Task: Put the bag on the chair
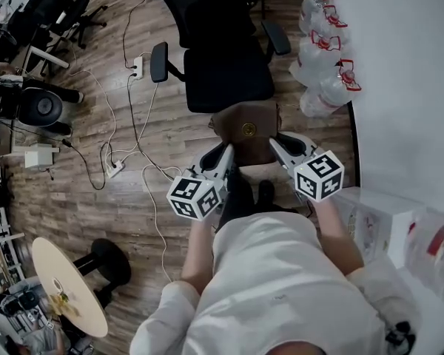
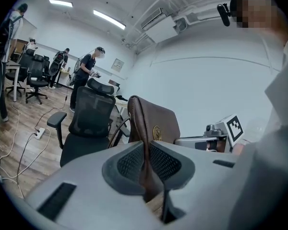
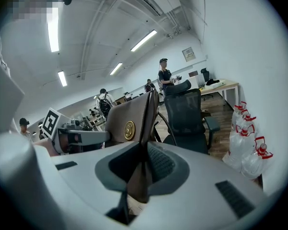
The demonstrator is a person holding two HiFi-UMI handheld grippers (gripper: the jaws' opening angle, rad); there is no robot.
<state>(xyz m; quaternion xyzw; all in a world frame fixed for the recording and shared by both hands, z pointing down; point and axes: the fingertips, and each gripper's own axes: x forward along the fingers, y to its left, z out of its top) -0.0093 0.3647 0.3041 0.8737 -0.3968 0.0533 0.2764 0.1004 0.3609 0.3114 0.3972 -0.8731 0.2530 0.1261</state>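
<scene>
Nearest lens: L gripper (image 2: pixel 146 152) clenched on one side edge of brown bag (image 1: pixel 244 123); R gripper (image 3: pixel 143 152) grasping opp. edge. Bag upright betw. both, held up just short of chair (image 1: pixel 226 76) seat, not yet on it. To do well: keep both grips firm, carry fwd level, clear seat's front lip, lower to cushion centre, only then let go. Head view only: gap betw. bag & seat, cables (image 1: pixel 133 154) on floor. Gripper views only: pad contact on leather.
</scene>
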